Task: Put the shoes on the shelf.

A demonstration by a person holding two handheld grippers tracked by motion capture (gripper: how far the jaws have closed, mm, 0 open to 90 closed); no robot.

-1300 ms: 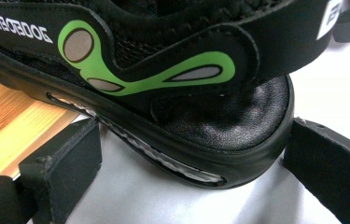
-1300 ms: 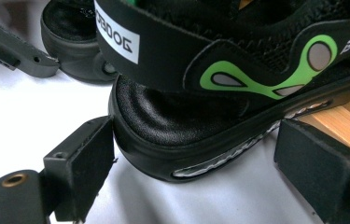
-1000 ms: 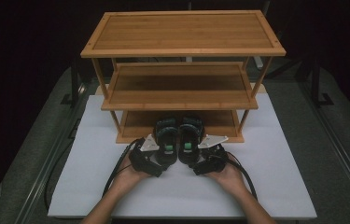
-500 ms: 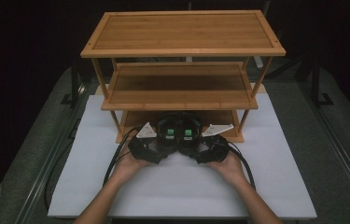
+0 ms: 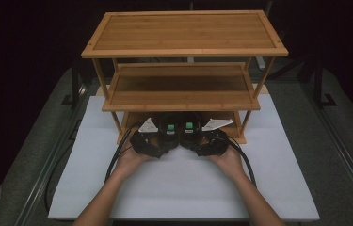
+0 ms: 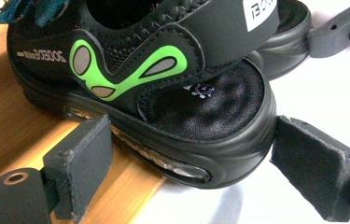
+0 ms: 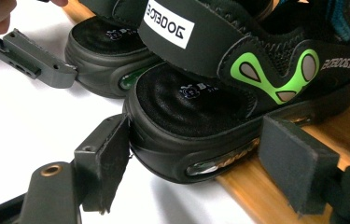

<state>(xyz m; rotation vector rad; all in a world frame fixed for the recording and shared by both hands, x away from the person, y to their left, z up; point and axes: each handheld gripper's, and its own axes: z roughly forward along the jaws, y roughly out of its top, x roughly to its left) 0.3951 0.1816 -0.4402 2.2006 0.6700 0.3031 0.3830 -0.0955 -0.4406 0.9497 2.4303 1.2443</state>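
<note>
Shoes (image 5: 178, 129): heels out on bottom shelf (image 5: 233, 137), side by side | left tool (image 6: 186, 186), right tool (image 7: 196, 179): jaws apart astride heels | we judge them light, rubbery; grip stiff sole.

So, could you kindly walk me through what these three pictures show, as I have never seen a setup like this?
There is no robot here: a person holds a hand-held gripper in each hand, the left gripper and the right gripper.

The high view looks down on the table from above the person. A three-tier bamboo shelf stands on a white mat.

The other two pictures come from cameras riding on each gripper, looking along its black jaws.

A pair of black sandals with green markings sits on the bottom tier, heels jutting over the mat. The left gripper's jaws stand open either side of the left sandal heel; the right gripper's jaws likewise bracket the right sandal. Neither seems clamped yet.
</note>
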